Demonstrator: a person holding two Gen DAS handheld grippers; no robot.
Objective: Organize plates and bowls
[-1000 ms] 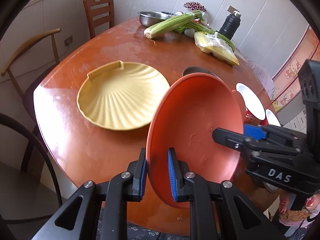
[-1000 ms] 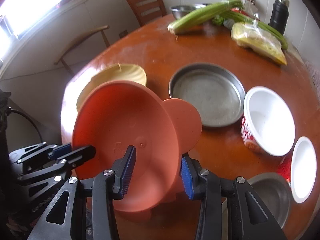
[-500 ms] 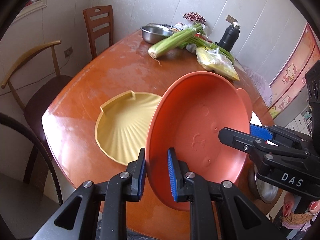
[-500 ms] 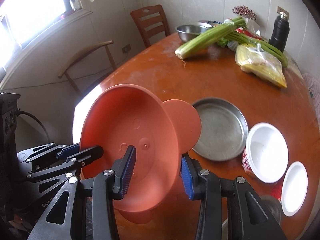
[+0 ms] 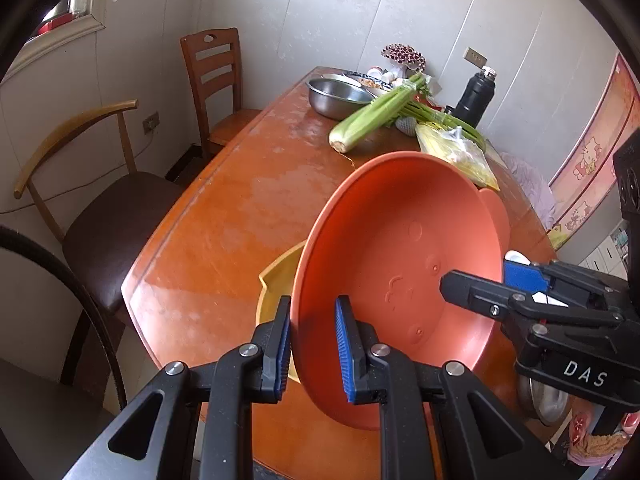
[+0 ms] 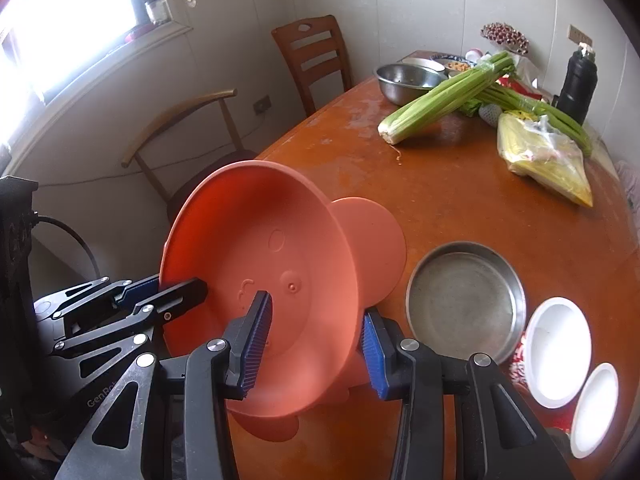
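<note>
Orange plastic bowl (image 6: 280, 264) with round ear tabs and embossed face, empty, tilted, held above brown round desk (image 6: 460, 200). Left gripper (image 5: 310, 344) fingers clamped on rim; right gripper (image 6: 316, 340) fingers grip opposite wall. On desk: one empty steel round pan (image 6: 466, 300), two white bowls (image 6: 558, 352), one yellow shell-shaped plate (image 5: 276, 280).

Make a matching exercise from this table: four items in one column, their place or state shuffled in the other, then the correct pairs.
1. orange bowl
2. celery
3. yellow plate
4. black bottle

A. upright at the table's far end
B. flat on the table, mostly hidden behind the bowl
C. tilted, gripped on its rim by the left gripper and right gripper
D. lying on its side by the steel basin

Pairs: 1-C, 2-D, 3-B, 4-A
</note>
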